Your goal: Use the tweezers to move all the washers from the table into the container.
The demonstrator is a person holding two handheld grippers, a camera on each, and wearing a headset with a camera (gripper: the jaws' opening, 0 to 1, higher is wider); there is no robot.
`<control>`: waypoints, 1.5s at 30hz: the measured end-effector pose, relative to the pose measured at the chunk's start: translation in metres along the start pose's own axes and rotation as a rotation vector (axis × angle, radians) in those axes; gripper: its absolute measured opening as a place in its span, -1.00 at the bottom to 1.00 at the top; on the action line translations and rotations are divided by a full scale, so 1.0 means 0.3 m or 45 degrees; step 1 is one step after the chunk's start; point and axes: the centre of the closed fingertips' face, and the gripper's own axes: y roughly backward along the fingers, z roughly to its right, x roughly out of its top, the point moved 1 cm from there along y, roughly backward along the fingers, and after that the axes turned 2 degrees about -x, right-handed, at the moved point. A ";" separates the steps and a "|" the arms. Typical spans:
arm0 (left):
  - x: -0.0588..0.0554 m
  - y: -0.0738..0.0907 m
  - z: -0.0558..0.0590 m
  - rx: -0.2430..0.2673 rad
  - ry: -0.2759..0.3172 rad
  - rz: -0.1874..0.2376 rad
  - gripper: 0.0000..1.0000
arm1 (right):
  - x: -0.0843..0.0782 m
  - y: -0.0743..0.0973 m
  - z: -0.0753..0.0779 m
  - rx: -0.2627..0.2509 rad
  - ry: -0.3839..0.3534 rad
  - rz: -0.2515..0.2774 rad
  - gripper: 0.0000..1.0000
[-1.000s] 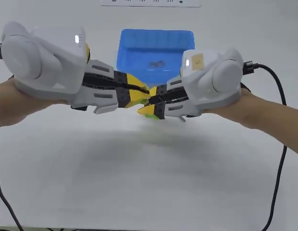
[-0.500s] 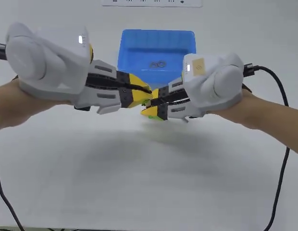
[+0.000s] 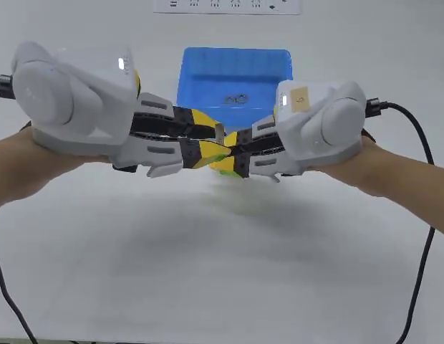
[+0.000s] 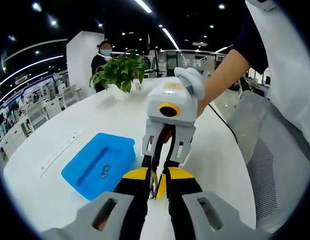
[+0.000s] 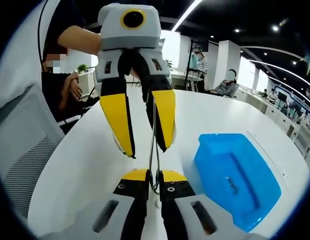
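Observation:
Both grippers meet tip to tip over the white table [image 3: 222,272], in front of the blue container [image 3: 208,68]. My right gripper [image 3: 227,153] is shut on the thin metal tweezers [image 5: 154,132], which rise from its own jaws [image 5: 155,181]. My left gripper [image 3: 215,136] faces it with jaws open, and the tweezers [image 3: 219,132] stand between its yellow fingers [image 5: 120,117] without being pinched. In the left gripper view the tweezers [image 4: 153,181] sit between the left gripper's tips. A few washers [image 3: 236,98] lie inside the container [image 4: 82,172], also seen as washers [image 5: 232,183] in the right gripper view.
A power strip [image 3: 228,6] lies along the table's far edge behind the container. A black cable [image 3: 417,150] trails from the right gripper down the right side. A potted plant [image 4: 120,72] and a standing person [image 4: 102,57] are beyond the table.
The left gripper's jaws have spread apart, exposing the tweezers between them. Both grippers stayed tip to tip; the view shifted slightly.

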 end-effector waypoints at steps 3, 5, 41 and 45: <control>-0.003 0.007 -0.001 0.010 0.012 0.000 -0.67 | 0.011 0.001 -0.002 0.000 0.002 0.004 -0.84; -0.002 0.014 0.002 0.015 0.012 0.000 -0.65 | 0.021 0.003 -0.003 -0.003 -0.004 0.010 -0.84; 0.080 0.275 -0.009 0.406 0.247 0.358 0.51 | 0.244 0.153 0.190 -0.148 0.005 0.102 -0.83; 0.062 0.305 -0.027 0.450 0.251 0.353 0.69 | 0.237 0.135 0.248 -0.187 -0.030 0.122 -0.83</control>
